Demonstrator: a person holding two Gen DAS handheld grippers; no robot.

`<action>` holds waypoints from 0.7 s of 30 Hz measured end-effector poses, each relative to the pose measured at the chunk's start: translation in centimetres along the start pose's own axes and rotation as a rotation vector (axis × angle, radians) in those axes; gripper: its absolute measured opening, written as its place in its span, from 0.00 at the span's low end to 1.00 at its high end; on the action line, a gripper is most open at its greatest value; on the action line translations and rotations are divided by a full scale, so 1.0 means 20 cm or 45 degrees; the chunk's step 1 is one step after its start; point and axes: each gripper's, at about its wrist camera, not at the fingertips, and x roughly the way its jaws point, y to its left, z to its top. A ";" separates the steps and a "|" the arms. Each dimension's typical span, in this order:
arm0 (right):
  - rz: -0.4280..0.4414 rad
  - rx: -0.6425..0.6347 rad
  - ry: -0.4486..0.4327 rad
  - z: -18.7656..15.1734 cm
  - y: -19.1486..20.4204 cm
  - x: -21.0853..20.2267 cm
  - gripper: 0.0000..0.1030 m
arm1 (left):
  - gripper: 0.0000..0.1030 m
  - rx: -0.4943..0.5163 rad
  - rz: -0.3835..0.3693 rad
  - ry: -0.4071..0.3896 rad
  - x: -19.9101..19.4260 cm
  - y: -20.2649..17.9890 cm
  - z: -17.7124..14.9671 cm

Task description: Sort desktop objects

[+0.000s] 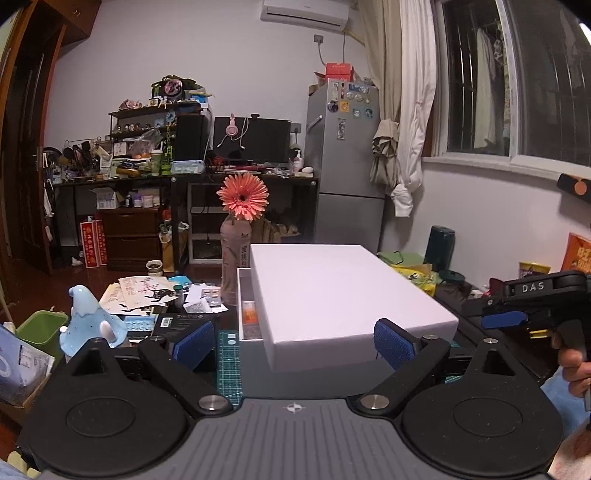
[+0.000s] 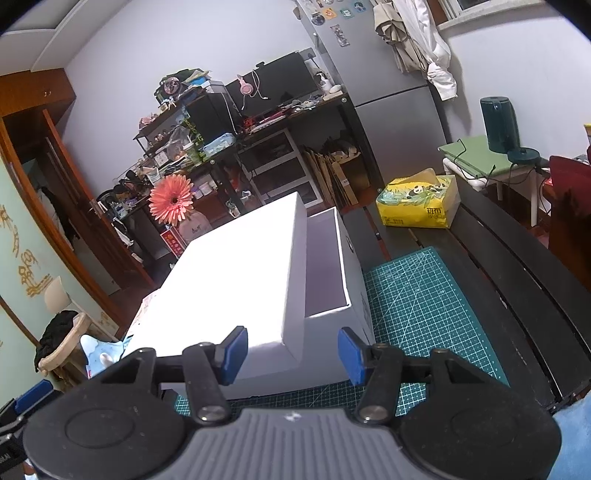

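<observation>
The left tool (image 1: 293, 341) has its two blue pads wide apart, and there is nothing between them. It sits low over a green cutting mat (image 1: 229, 363) on the dark table (image 2: 491, 258). Just past its pads is a big white box (image 2: 354, 280) with a white lid (image 1: 343, 295) lying on top, slid off to one side so a strip of the inside shows. In the left view you can see a small orange thing (image 1: 250, 312) in the open strip.

The right tool (image 2: 291, 354) is about half open. The near corner of the lid lies between its blue pads, but the pads are not touching it, so it holds nothing. In the left view a hand (image 1: 574, 369) holds the right tool by its handle at the right edge.

Left of the box stands a blue cone-shaped toy (image 1: 86, 319), with papers and cards (image 1: 144, 291) and a green bin (image 1: 38, 325) close by. Behind the box is a bottle (image 1: 234, 258) with an orange flower (image 1: 242, 196) in it. To the right lies a yellow tissue pack (image 2: 419, 201), and farther off a dark green kettle (image 2: 500, 123).

Across the room there is a messy black desk (image 1: 184, 181) with a dark screen (image 1: 251, 139), a grey fridge (image 1: 343, 155), a white curtain (image 1: 413, 92), a window (image 1: 517, 77) and an air conditioner (image 1: 304, 13) up on the wall
</observation>
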 end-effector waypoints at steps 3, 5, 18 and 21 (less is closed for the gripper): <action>-0.019 -0.053 -0.029 0.00 0.03 -0.01 0.51 | 0.92 0.000 -0.010 -0.008 0.00 0.00 0.00; -0.032 -0.096 -0.059 -0.01 0.05 -0.02 0.51 | 0.92 -0.019 -0.016 0.003 0.01 0.01 0.00; -0.107 -0.314 -0.226 -0.04 0.16 -0.10 0.77 | 0.92 -0.019 0.037 -0.001 0.03 0.00 0.02; -0.136 -0.422 -0.297 -0.06 0.20 -0.11 0.78 | 0.92 -0.026 0.035 0.019 0.05 0.00 0.03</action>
